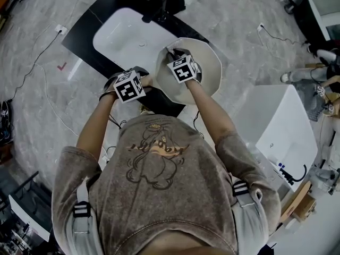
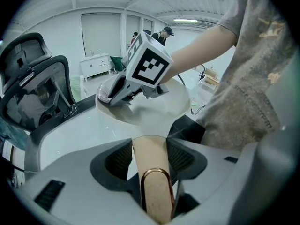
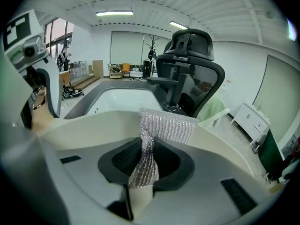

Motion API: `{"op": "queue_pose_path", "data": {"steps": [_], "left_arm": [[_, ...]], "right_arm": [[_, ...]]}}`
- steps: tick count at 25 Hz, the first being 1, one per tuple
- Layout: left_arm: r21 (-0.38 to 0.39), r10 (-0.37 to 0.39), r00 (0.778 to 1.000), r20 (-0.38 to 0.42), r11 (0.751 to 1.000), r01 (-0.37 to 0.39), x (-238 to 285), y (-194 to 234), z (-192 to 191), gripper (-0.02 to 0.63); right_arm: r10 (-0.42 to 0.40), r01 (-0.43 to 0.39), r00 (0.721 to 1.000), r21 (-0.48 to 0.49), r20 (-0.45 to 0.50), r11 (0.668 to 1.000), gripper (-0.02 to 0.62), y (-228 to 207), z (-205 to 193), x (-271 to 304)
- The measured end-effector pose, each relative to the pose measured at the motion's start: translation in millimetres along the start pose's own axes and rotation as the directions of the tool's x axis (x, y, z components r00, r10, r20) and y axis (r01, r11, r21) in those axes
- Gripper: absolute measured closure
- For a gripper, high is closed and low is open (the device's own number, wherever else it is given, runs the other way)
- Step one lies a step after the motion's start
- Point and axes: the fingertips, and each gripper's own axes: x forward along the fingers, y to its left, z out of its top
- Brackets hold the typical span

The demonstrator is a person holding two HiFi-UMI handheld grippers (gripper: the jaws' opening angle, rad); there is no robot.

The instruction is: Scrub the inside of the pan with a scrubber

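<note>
My left claw [image 2: 149, 149] clamps the pan [image 2: 154, 114] by its handle [image 2: 157, 191], seemingly stiff and slippery. My right claw [image 3: 146, 168] pinches the soft, light-looking mesh scrubber [image 3: 164, 125] by one bunched end.

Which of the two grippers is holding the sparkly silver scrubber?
The right gripper: the silver mesh scrubber is pinched between its jaws, at the cream pan. The left gripper instead clamps the pan's tan handle.

1. I see the pan [image 1: 210, 70] right of the basin [image 1: 122, 39] set in the worktop [image 1: 82, 39].
2. My right tongs [image 3: 145, 161] reach inside the pan, scrubber [image 3: 164, 125] between them.
3. My left tongs [image 2: 151, 149] clamp the pan handle [image 2: 152, 177] at its left.
</note>
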Motion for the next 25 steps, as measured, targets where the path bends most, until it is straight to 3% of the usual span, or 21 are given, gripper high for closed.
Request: {"op": "queue_pose_path", "data": {"steps": [7, 14, 21, 25], "left_arm": [[-0.006, -0.002, 1.0, 0.007, 1.0, 0.002, 2, 1, -2, 0.362], [-0.013, -0.005, 1.0, 0.012, 1.0, 0.006, 1, 0, -2, 0.362], [-0.021, -0.003, 1.0, 0.005, 1.0, 0.003, 1, 1, -3, 0.364], [-0.028, 0.002, 1.0, 0.0, 1.0, -0.002, 1, 1, -2, 0.364]], "right_arm": [[-0.09, 0.07, 0.989, -0.157, -0.119, 0.985, 0.502, -31, -26, 2], [-0.177, 0.123, 0.961, -0.243, -0.212, 0.962, 0.502, -65, -56, -10], [-0.201, 0.097, 0.933, -0.329, -0.297, 0.939, 0.502, -78, -73, -29], [-0.161, 0.004, 0.908, -0.375, -0.387, 0.927, 0.502, -77, -89, -39]]}}
